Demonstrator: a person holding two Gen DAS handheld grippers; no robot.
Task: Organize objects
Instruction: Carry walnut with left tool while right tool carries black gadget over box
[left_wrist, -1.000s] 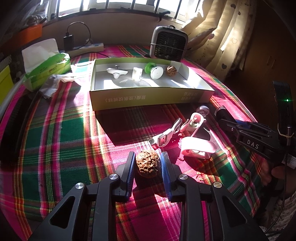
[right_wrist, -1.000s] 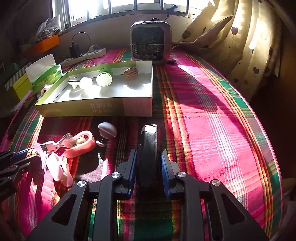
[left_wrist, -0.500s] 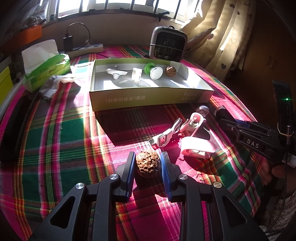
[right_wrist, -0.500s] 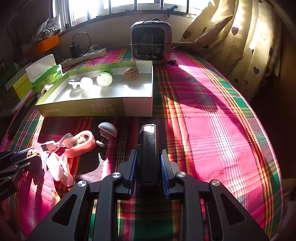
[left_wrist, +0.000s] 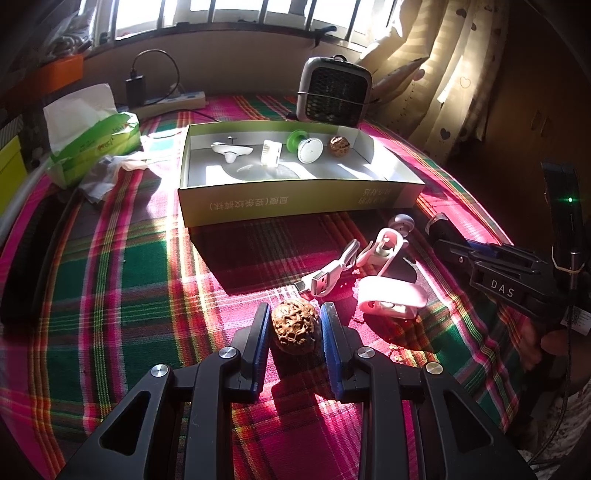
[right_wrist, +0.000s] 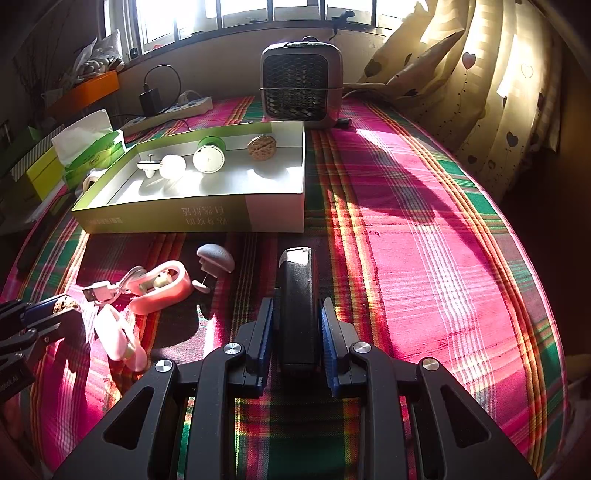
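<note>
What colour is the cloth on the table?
The tablecloth is a pink, green and yellow plaid. It shows best in the right wrist view.

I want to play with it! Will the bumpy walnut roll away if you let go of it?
Probably a little. The walnut is rounded, so it may wobble or roll, though its ridged shell and the cloth should slow it. It looks hard and stiff between the left hand-held gripper's pads.

- Hard sunlight is streaming from the window far ahead of the tongs.
- Deep shadows are crossing the tablecloth.
- Fisheye edges are curving and darkening.
</note>
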